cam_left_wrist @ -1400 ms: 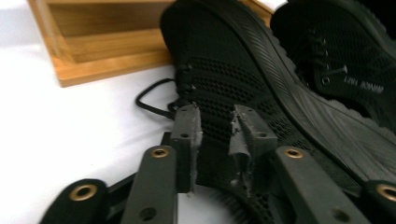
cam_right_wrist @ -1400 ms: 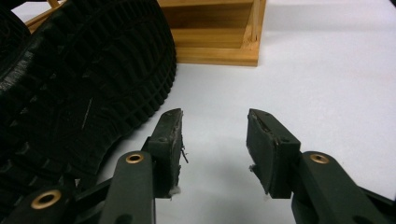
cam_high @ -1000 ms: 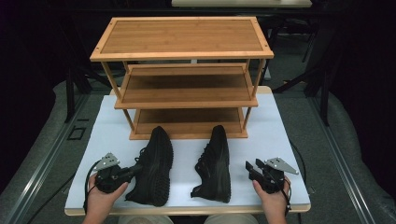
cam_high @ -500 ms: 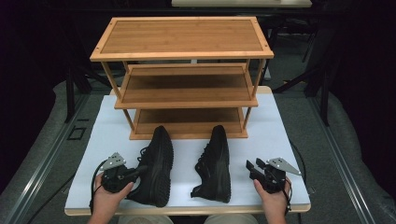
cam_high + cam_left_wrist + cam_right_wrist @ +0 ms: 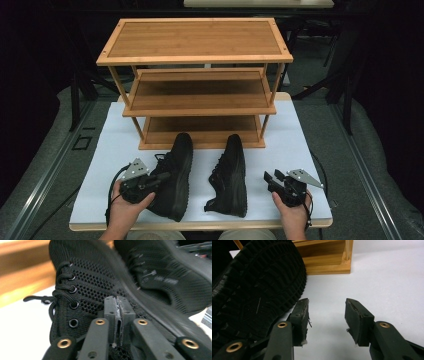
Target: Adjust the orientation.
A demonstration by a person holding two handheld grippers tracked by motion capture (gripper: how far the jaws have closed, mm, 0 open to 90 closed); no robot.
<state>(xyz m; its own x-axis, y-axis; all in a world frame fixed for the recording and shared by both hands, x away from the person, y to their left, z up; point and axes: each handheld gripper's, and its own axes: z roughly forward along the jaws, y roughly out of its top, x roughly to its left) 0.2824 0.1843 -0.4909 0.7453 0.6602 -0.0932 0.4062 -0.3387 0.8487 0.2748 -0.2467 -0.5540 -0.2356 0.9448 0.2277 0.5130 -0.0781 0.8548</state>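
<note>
The left hand-held gripper presses its closed jaws against the left shoe, gripping nothing visible. The right hand-held gripper gapes empty beside the right shoe's sole.

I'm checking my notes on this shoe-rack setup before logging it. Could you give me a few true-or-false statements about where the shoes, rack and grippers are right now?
1. Both black shoes lie on the white table, in front of the wooden rack. True.
2. A shoe sits on the rack's middle shelf. False: all the shelves are bare.
3. The right gripper is open over bare table. True.
4. The left gripper is wide open. False: its jaws are closed together, against the left shoe.
5. The right shoe lies tipped on its side. True: its sole faces the right gripper.
</note>
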